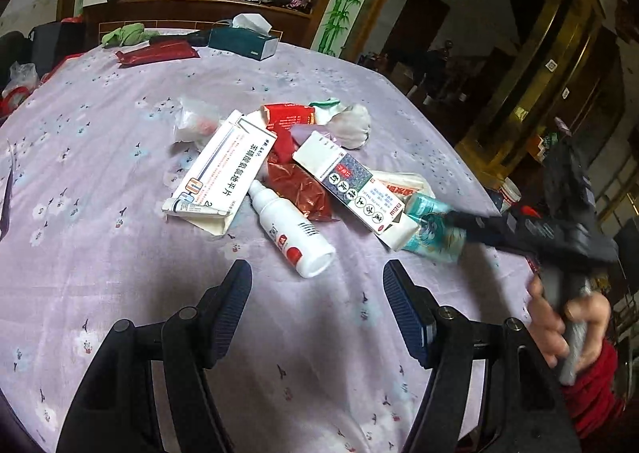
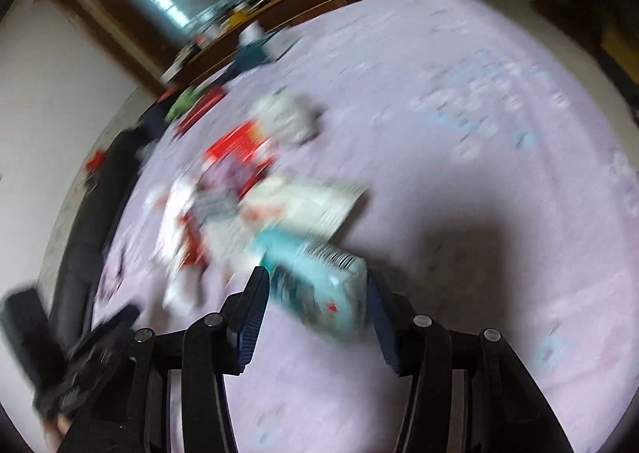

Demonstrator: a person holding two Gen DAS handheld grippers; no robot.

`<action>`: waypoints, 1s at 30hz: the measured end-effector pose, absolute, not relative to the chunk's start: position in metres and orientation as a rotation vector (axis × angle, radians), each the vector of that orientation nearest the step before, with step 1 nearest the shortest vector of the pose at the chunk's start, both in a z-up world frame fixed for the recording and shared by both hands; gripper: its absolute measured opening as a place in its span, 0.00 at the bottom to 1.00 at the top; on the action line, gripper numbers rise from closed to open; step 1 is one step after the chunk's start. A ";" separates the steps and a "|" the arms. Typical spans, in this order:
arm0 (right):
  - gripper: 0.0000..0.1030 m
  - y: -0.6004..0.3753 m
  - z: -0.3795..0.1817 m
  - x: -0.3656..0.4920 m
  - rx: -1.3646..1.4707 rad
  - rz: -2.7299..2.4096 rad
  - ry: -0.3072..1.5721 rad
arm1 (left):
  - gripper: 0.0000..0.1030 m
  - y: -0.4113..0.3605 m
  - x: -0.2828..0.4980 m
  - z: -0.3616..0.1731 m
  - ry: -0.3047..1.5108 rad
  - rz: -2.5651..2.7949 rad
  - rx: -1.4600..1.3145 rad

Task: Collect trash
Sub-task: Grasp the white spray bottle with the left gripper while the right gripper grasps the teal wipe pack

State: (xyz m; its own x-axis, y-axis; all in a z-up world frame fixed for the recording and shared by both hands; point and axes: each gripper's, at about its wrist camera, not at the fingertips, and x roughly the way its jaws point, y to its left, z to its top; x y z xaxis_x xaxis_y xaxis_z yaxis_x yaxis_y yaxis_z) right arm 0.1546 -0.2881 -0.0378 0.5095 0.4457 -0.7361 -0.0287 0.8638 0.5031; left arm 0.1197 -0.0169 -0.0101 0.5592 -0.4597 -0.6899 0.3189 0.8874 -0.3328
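Early stage: mixed trash pile lies uncollected mid-desk. Right hand-held gripper, wide open, straddles the crumpled teal plastic wrapper at the pile's edge; left hand-held gripper hovers open, empty.

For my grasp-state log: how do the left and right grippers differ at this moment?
The left gripper hovers with open jaws and nothing between them, short of the white spray bottle; the right gripper has its jaws on either side of the teal packet. The left wrist view is sharp, the right motion-blurred. Both are over the lilac tablecloth.
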 end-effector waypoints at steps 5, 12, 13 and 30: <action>0.53 -0.264 -0.033 0.131 0.388 0.408 1.009 | 0.65 -0.020 0.130 -0.015 0.873 -0.455 -0.183; 0.48 -0.265 -0.045 0.147 0.354 0.327 1.006 | 0.65 -0.034 0.150 -0.024 0.905 -0.417 -0.182; 0.46 -0.264 -0.047 0.149 0.352 0.318 1.011 | 0.65 -0.035 0.153 -0.025 0.912 -0.408 -0.186; 0.40 -0.276 -0.044 0.146 0.362 0.268 1.007 | 0.34 -0.033 0.168 -0.043 0.980 -0.363 -0.177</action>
State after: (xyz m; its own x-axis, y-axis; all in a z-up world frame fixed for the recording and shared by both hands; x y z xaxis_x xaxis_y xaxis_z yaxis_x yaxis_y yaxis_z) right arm 0.1462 -0.2756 -0.0440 0.5101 0.3815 -0.7709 -0.0522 0.9083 0.4150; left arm 0.1676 -0.0335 -0.0432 0.5029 -0.3778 -0.7774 0.2199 0.9257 -0.3077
